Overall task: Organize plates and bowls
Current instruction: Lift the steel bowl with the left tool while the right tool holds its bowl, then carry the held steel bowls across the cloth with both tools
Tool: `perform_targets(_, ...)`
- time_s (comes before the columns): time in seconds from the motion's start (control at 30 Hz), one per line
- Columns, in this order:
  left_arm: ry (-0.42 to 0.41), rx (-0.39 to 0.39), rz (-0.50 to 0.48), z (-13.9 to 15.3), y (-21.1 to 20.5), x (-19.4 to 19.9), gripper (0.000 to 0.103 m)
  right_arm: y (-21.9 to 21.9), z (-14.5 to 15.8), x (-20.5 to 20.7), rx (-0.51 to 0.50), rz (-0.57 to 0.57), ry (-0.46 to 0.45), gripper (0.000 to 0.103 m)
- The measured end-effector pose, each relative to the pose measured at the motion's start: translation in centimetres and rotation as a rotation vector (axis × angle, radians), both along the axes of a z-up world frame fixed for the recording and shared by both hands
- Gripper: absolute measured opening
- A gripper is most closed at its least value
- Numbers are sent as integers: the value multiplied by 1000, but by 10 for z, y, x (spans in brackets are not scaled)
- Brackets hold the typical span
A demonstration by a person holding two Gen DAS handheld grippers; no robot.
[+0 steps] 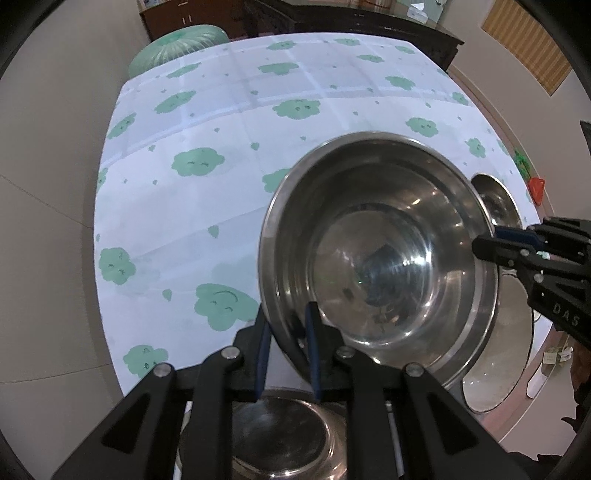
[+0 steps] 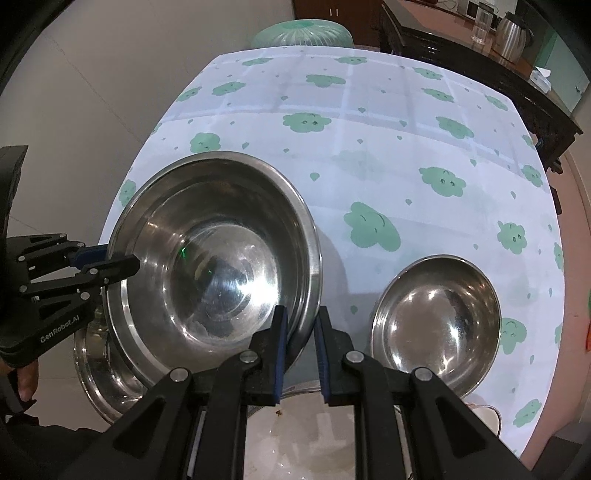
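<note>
You are holding the big steel bowl [image 1: 380, 258] between both claws, lifted and tilted above the tabletop [image 1: 221, 155]. Your left claw [image 1: 286, 350] is pinching the bowl's near rim, one finger inside and one outside, closed down on the metal. Your right claw [image 2: 299, 350] is doing the same on the opposite rim, gripping tight.

As I judge it, the sorting is only partly under way. A smaller steel bowl [image 2: 439, 317] is sitting alone on the cloth to your right, not yet stacked. A white plate [image 2: 314, 435] is lying under your right claw at the near edge, and a steel dish [image 2: 103, 373] is resting beneath the big bowl on your left. Nothing is showing as a finished stack, so the big bowl needs a place and the rest are waiting to be gathered.

The tabletop is wearing a white cloth printed with green smiling clouds, mostly bare toward the far end. Beyond it a green stool [image 2: 303, 33] is standing, with dark wooden furniture [image 2: 480, 70] carrying a metal kettle [image 2: 511, 35], and a pale tiled floor [image 1: 51, 221].
</note>
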State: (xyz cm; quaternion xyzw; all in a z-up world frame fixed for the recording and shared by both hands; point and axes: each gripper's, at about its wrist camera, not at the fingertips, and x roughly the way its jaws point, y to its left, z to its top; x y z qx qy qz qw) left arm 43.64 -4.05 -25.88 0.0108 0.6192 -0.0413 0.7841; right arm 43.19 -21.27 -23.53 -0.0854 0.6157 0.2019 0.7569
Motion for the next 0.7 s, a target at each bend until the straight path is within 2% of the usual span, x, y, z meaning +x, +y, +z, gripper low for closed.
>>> perform_targets(0.7, -26, 3, 38, 24, 26, -24, 15, 25, 20, -18, 16, 38, -14, 16)
